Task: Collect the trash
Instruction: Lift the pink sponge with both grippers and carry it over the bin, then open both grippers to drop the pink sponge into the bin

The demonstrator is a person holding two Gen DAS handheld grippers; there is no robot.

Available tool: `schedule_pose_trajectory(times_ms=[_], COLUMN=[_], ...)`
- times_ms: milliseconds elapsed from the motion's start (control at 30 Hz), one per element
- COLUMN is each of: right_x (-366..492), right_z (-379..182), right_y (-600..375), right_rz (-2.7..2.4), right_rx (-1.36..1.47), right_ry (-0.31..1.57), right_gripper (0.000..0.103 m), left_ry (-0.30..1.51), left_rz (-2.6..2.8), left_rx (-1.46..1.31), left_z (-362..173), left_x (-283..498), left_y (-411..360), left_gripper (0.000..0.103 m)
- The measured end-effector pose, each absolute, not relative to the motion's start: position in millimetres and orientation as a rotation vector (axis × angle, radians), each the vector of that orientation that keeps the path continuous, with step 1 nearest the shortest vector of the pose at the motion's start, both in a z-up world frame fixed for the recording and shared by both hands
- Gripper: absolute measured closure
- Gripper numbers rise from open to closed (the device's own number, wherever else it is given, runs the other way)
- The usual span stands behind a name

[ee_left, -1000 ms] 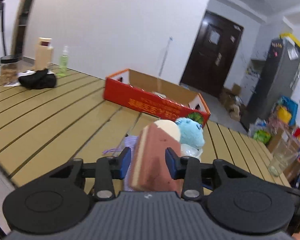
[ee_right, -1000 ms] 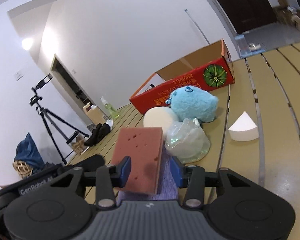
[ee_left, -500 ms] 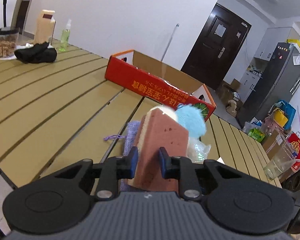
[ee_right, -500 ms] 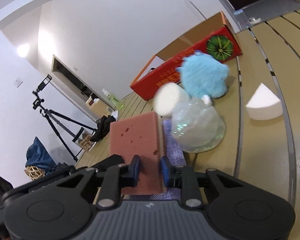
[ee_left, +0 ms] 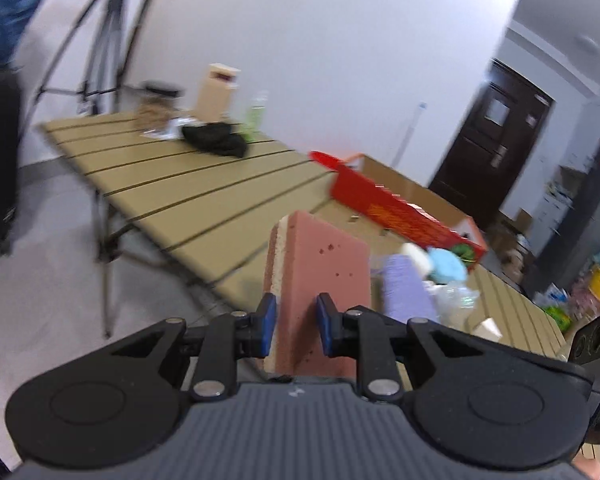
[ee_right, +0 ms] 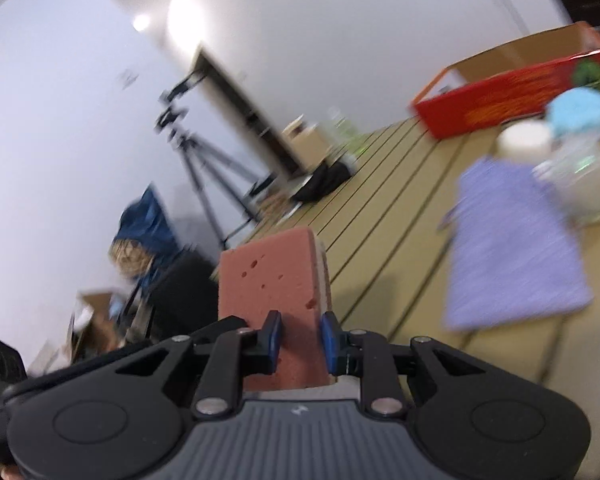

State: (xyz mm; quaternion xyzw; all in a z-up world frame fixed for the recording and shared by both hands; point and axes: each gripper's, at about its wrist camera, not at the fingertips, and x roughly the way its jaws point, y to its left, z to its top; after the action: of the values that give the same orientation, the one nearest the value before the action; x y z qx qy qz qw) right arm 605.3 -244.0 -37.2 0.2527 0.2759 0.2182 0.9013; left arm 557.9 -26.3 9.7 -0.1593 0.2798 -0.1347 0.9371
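Note:
My left gripper (ee_left: 296, 322) is shut on a reddish-brown sponge (ee_left: 320, 280) with a pale layer, held in the air off the table's near edge. My right gripper (ee_right: 299, 335) is shut on the same kind of sponge (ee_right: 276, 280), also lifted. On the slatted table (ee_left: 180, 188) lie a purple cloth (ee_right: 512, 248), a crumpled clear plastic bag (ee_right: 584, 184), a white foam round (ee_right: 524, 140) and a blue plush toy (ee_right: 584, 112). They also show in the left wrist view: the purple cloth (ee_left: 404, 292) and the blue plush toy (ee_left: 446, 266).
A red open cardboard box (ee_left: 396, 208) stands at the table's far side. A black cloth (ee_left: 216, 142), a jar, a carton and a green bottle (ee_left: 254, 118) sit at the far left end. A tripod (ee_right: 204, 168) and bags stand on the floor beyond.
Both grippers have closed fully on the sponge and pulled it up and back to the left, away from the pile. Both views swung left and are blurred by motion.

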Motion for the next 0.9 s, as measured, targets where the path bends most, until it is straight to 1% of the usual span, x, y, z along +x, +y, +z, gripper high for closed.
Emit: schedule_pose_trajectory(times_ms=[133, 300, 667, 733, 900], right_x=[592, 576, 601, 607, 619], right_z=[-50, -83, -163, -179, -211], right_y=[-201, -175, -182, -186, -182], right_rz=[0.519, 0.531, 0.372, 0.357, 0.305], right_rx=[0.455, 0.357, 0.289, 0.295, 0.220], right_ry=[0.658, 0.802, 1.012, 1.059, 1.191], right_gripper=[0.082, 0.082, 0.082, 0.082, 0.081], left_ry=[0.605, 0.712, 0.962, 0.998, 1.067], left_rz=[-0.216, -0.193, -0.204, -0.215, -0.141], left_rx=[-0.381, -0.452, -0.400, -0.360, -0.223], left_z=[-9, -55, -142, -159, -189], left_x=[533, 515, 570, 582, 595], left_y=[18, 44, 15, 9, 6], left_gripper=[0.081, 0.081, 0.082, 0.080, 0.079])
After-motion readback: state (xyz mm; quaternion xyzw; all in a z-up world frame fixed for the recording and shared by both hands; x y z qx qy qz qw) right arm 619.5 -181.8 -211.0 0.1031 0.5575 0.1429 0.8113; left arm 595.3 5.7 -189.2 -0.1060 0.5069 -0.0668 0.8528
